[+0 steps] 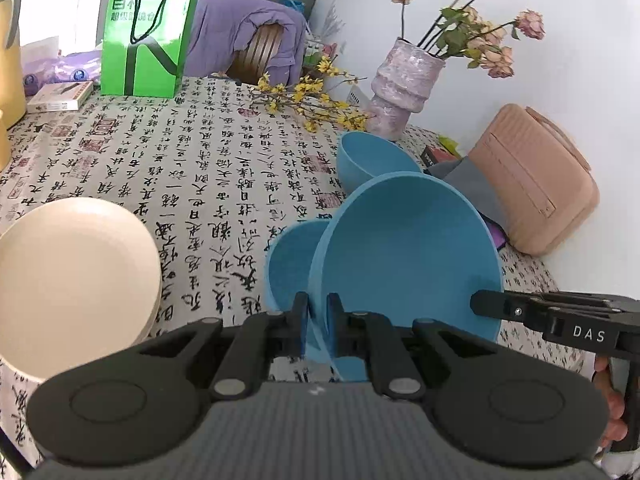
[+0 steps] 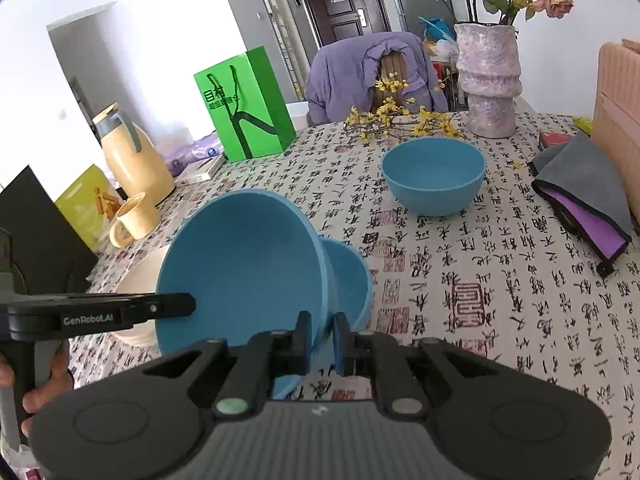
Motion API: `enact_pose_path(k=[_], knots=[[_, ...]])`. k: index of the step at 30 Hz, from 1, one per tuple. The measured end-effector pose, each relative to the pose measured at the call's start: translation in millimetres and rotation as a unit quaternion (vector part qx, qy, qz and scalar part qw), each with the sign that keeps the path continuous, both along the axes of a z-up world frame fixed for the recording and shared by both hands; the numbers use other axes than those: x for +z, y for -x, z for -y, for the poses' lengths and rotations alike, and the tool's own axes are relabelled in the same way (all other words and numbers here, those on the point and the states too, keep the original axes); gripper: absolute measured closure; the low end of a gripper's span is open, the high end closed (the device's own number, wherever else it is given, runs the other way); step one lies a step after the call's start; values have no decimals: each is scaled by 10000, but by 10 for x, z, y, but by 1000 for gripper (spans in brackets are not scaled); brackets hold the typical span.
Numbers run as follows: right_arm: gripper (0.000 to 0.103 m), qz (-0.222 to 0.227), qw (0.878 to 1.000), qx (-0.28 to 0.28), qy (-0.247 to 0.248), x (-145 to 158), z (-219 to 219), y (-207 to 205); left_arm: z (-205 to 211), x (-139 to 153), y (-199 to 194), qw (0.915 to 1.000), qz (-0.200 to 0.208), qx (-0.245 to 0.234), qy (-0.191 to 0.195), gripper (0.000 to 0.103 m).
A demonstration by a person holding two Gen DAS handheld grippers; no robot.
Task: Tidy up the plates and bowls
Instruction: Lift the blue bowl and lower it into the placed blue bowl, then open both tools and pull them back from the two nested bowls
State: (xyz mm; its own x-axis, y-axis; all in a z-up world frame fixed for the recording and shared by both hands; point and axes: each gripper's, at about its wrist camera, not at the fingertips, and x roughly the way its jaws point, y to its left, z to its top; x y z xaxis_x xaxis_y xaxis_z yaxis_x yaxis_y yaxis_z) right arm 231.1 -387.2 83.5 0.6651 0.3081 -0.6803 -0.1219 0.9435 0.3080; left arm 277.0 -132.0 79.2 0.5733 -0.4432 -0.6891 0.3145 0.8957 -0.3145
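Note:
Both grippers pinch the rim of one large blue bowl, tilted above the table. My left gripper is shut on its near-left rim. My right gripper is shut on the rim of the same bowl, from the opposite side. A smaller blue bowl sits on the table just behind and under it, also in the right wrist view. A third blue bowl stands farther back, also in the left wrist view. A stack of cream plates lies at the left.
A lilac vase with dried roses, yellow flower twigs, a green paper bag, a yellow jug and cup, a folded grey cloth and a pink case stand around the patterned tablecloth.

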Motion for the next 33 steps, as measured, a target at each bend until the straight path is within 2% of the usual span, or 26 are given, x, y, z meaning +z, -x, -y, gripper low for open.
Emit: enact_pose_path(k=[8, 18, 27, 33], knots=[[92, -234, 9997, -52, -89, -153, 83, -370, 76, -124, -342, 9997, -243, 58, -40, 93], [91, -439, 9989, 39, -167, -315, 93, -553, 82, -284, -482, 9987, -481, 71, -128, 91], [87, -461, 9988, 89, -132, -366, 97, -574, 68, -312, -466, 9986, -445, 79, -266, 89], [87, -334, 9993, 132, -96, -292, 117, -523, 51, -216, -396, 9992, -244, 53, -327, 89]])
